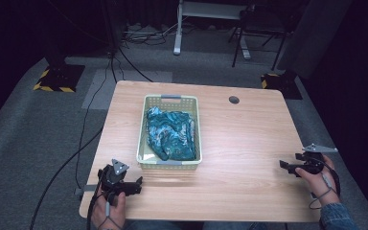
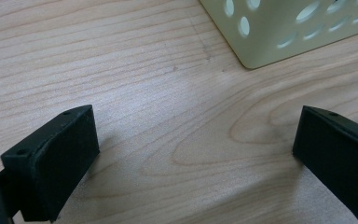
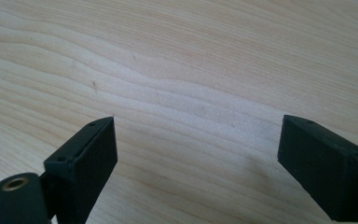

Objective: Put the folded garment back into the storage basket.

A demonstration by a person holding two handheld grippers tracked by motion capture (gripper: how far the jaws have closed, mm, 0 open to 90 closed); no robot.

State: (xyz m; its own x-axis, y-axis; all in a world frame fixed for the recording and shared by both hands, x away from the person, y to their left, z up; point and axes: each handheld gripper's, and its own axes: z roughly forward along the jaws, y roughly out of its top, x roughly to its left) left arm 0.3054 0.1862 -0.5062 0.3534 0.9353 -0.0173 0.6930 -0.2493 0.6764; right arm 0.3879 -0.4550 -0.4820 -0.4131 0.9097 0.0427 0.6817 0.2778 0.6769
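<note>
High view shows a blue-green cloth (image 1: 170, 133) bunched in the pale basket (image 1: 171, 164) mid-table, with the left gripper (image 1: 136, 184) and right gripper (image 1: 283, 166) resting wide apart and empty, so I think nothing has started and reaching in comes next.

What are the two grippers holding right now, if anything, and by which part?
Nothing. The left gripper and the right gripper are both open over bare table.

Brightly lit wooden table (image 1: 249, 143) amid dark surroundings; soft shadows, slightly blurred close-up gripper views.
</note>
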